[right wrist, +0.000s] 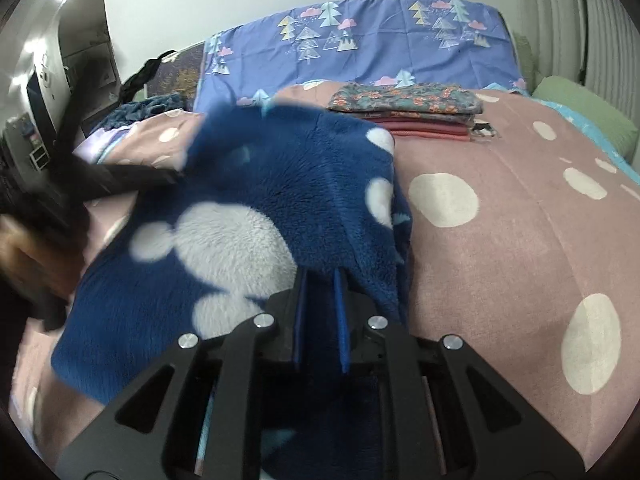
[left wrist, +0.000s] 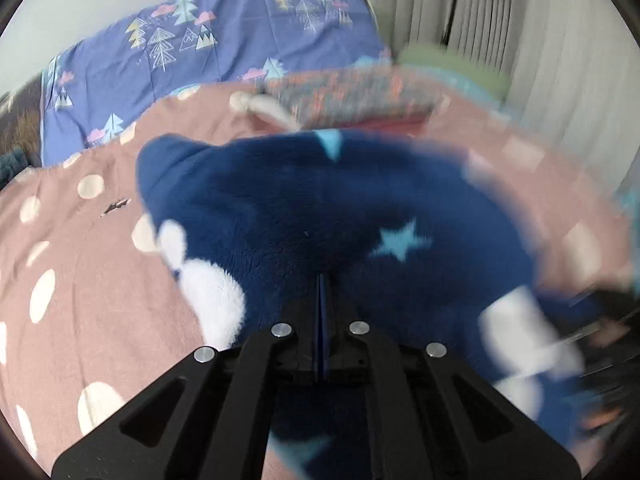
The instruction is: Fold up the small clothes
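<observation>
1. Left tongs [left wrist: 322, 280] clenched on navy fleece garment [left wrist: 304, 208].
2. Right tongs [right wrist: 320, 276] clamped its other edge.
3. Garment lay on pink spotted bed cover [right wrist: 520, 240], near folded stack [right wrist: 412, 114].

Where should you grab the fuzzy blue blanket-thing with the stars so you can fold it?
Probably by its edge, coming from the near side and angled down. The blue fleece garment is thick and floppy, so only a thin edge fits between the fingers. Both grippers already do this: the right gripper is shut on a fold of its edge, and the left gripper pinches another part.
</observation>
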`<action>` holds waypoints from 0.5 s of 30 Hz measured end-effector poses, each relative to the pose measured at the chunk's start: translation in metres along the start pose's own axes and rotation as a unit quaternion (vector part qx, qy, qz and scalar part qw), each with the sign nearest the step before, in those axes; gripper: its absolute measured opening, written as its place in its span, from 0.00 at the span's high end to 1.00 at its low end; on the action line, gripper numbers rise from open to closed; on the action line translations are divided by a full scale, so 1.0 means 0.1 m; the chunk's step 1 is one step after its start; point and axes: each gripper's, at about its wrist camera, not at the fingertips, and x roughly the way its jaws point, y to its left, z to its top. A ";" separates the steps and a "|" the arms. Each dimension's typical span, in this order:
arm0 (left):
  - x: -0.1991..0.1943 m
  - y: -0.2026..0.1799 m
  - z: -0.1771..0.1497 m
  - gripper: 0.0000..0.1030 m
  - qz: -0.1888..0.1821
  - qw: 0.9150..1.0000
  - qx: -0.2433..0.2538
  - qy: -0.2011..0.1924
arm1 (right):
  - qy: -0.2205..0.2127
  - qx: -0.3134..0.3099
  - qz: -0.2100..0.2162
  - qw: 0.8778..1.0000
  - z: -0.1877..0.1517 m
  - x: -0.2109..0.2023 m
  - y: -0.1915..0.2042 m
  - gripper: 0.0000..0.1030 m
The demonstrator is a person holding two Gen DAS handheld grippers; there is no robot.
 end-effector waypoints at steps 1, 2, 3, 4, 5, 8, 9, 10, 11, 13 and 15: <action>-0.03 -0.01 0.01 1.00 -0.006 1.000 -0.017 -0.005 | 0.001 -0.004 -0.003 1.000 0.00 -0.01 0.01 0.88; -0.04 -0.01 0.03 1.00 -0.008 1.000 -0.023 -0.001 | 0.004 -0.015 -0.008 1.000 0.01 -0.01 0.04 0.87; -0.06 -0.05 0.05 1.00 0.000 1.000 -0.013 0.002 | 0.012 -0.029 -0.013 0.999 0.04 -0.03 0.07 0.87; -0.07 -0.09 0.05 1.00 0.007 1.000 0.003 0.004 | 0.022 -0.032 -0.013 0.999 0.10 -0.06 0.09 0.86; -0.09 -0.10 0.06 1.00 0.008 1.000 0.010 0.008 | 0.030 -0.026 -0.008 0.999 0.18 -0.12 0.09 0.86; -0.14 -0.07 0.09 1.00 -0.005 1.000 -0.008 0.009 | -0.003 -0.022 0.021 1.000 0.45 -0.38 0.12 0.80; -0.13 -0.07 0.09 1.00 -0.008 1.000 -0.010 0.006 | -0.024 -0.036 0.019 0.999 0.59 -0.46 0.19 0.77; -0.13 -0.05 0.08 1.00 -0.008 1.000 -0.011 0.005 | -0.035 -0.048 0.012 0.998 0.69 -0.49 0.24 0.71; -0.12 -0.06 0.08 1.00 -0.008 1.000 -0.012 0.002 | -0.043 -0.058 0.008 0.997 0.78 -0.47 0.28 0.70; -0.10 -0.04 0.08 1.00 -0.010 1.000 -0.013 0.001 | -0.023 -0.055 0.028 0.998 0.90 -0.26 0.30 0.70; -0.12 0.00 0.06 1.00 -0.018 1.000 -0.015 -0.003 | 0.058 -0.024 0.024 0.998 0.83 0.28 0.19 0.71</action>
